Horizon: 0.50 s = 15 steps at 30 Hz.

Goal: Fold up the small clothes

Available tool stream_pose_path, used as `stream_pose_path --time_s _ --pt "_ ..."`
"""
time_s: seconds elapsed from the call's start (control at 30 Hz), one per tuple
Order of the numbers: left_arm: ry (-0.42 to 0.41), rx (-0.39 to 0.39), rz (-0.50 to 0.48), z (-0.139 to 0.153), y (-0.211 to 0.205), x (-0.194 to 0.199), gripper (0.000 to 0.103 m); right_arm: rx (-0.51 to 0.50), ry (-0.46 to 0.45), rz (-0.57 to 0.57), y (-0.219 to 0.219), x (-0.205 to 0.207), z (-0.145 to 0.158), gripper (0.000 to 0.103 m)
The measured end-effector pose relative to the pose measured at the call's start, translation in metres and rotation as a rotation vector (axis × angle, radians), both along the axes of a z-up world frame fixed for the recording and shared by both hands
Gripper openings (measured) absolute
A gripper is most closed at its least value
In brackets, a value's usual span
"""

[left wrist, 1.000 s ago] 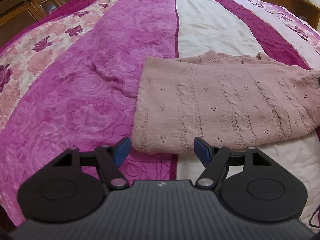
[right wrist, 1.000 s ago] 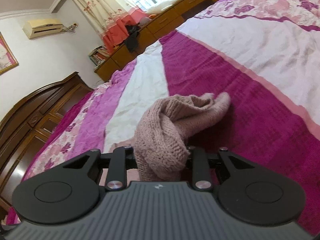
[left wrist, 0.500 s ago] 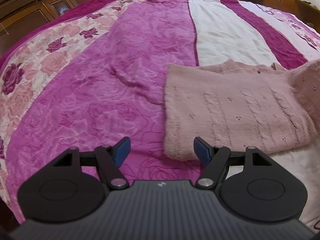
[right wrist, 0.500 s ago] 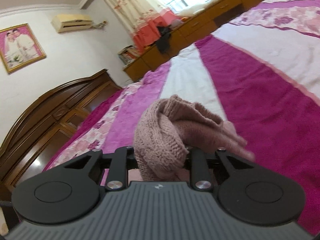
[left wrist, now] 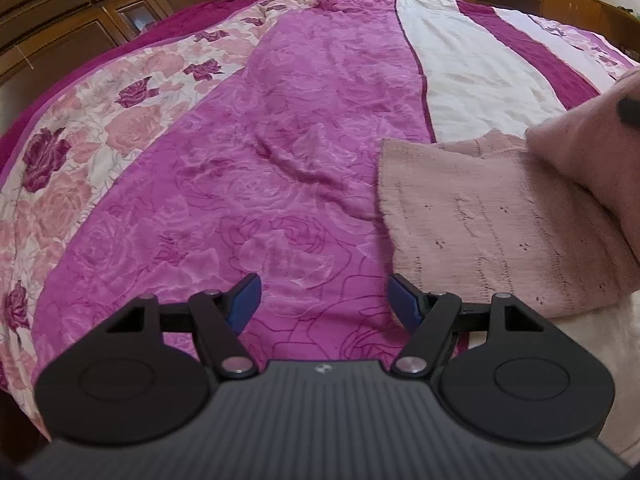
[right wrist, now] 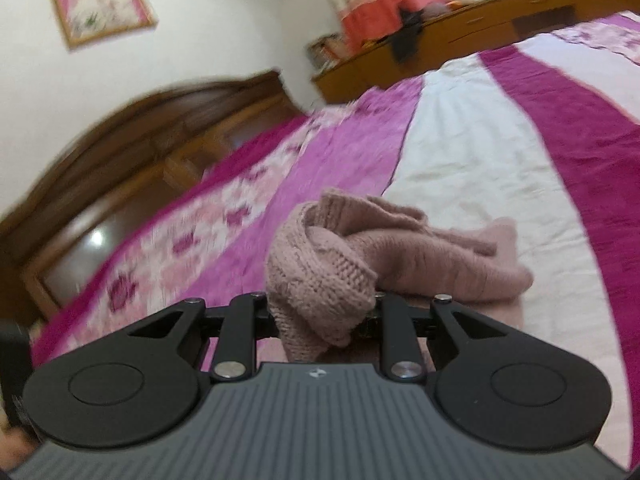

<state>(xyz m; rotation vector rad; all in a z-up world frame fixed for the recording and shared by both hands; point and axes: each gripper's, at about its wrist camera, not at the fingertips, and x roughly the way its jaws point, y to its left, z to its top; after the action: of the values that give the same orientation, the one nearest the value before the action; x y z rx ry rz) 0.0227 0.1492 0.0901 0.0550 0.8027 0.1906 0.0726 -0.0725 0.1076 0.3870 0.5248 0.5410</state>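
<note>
A dusty-pink knitted sweater (left wrist: 492, 232) lies flat on the bed, to the right in the left wrist view. Its right part (left wrist: 592, 148) is lifted and folding over the flat part. My left gripper (left wrist: 324, 300) is open and empty, low over the bedspread, just left of the sweater's near corner. My right gripper (right wrist: 322, 308) is shut on a bunched part of the sweater (right wrist: 320, 276) and holds it above the bed; its tip (left wrist: 628, 110) shows at the right edge of the left wrist view.
The bed has a magenta, white and rose-patterned cover (left wrist: 248, 184). A dark wooden headboard (right wrist: 132, 152) stands at the left, low wooden cabinets (right wrist: 440, 40) along the far wall. A framed picture (right wrist: 100, 0) hangs above.
My left gripper has drifted left, off the sweater's near edge. My right gripper has carried the held sweater part leftward over the flat part.
</note>
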Motion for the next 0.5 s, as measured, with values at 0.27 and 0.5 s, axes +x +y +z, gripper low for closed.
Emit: stream_pose_path --time_s 0.27,0.5 --pt "0.003 -0.01 0.02 -0.004 0.014 0.0 0.071 -0.13 0.019 0.093 0.067 -0.005 -0.029 0.026" --pt "0.003 -0.022 0.033 -0.007 0.022 0.003 0.071 -0.233 0.025 0.123 0.1 -0.001 -0.059 0.027"
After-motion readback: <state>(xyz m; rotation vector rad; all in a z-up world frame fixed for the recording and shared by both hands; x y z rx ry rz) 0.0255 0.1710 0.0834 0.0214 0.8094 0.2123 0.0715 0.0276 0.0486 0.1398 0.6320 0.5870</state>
